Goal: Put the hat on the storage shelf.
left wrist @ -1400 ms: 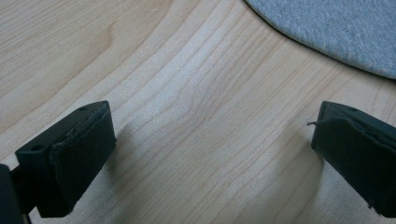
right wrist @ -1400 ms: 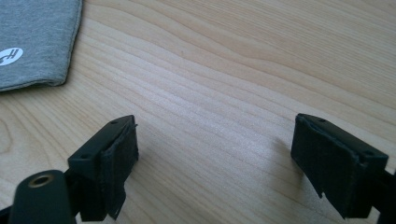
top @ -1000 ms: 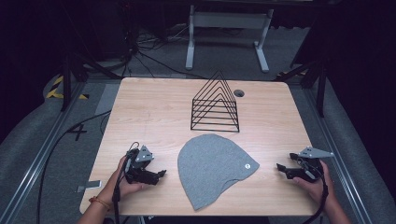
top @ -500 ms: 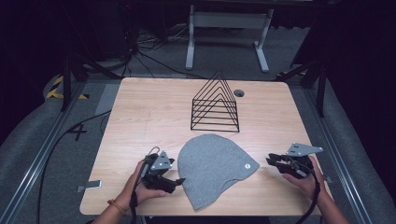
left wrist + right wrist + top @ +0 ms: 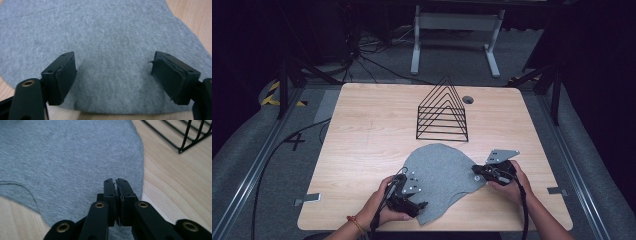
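Table (image 5: 362, 150) of pale wood, grey carpet floor (image 5: 257, 165), dark room.

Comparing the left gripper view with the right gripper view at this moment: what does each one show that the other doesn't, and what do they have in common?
The left gripper view alone shows the left hand-held gripper, jaws spread wide over the cloth near its edge. The right gripper view alone shows the right hand-held gripper, jaws together over the fabric; whether they pinch it cannot be told. It also shows a corner of the black wire rack. Both share the grey cloth lying flat on the wooden table.
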Tool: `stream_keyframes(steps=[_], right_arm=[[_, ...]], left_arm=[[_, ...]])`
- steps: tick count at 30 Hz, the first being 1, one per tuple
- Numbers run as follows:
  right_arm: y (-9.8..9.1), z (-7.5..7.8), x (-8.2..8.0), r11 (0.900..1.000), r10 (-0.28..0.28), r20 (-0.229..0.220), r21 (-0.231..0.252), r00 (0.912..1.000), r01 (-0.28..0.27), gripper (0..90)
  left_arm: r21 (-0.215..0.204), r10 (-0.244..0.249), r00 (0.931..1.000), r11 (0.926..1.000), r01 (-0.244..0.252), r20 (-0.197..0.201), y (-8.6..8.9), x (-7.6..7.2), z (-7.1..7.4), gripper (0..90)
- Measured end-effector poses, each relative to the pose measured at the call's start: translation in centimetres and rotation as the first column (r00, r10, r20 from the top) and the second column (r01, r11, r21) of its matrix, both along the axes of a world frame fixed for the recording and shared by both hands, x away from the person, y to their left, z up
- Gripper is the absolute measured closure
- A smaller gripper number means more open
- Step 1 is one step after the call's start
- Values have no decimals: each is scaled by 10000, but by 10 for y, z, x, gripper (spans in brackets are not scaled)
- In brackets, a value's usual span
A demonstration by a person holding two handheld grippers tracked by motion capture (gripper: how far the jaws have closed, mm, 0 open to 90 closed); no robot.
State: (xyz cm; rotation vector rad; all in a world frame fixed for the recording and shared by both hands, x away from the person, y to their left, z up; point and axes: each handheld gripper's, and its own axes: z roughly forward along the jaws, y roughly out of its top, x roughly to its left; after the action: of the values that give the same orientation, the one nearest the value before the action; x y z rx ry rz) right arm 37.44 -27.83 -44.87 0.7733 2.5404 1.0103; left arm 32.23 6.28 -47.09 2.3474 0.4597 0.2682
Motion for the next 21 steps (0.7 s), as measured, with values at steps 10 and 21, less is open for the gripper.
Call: stream_keyframes(steps=[10, 21], right_arm=[[-2, -8, -11, 9999, 130, -395, 19, 9991, -129, 835], [-2, -7, -35, 9999, -56, -731, 93, 9973, 63, 834]], left_arm=[[-95, 916, 9958, 9958, -915, 28, 22, 18, -1, 176], [-418, 1326, 9880, 9898, -1362, -786, 40, 44, -4, 165]])
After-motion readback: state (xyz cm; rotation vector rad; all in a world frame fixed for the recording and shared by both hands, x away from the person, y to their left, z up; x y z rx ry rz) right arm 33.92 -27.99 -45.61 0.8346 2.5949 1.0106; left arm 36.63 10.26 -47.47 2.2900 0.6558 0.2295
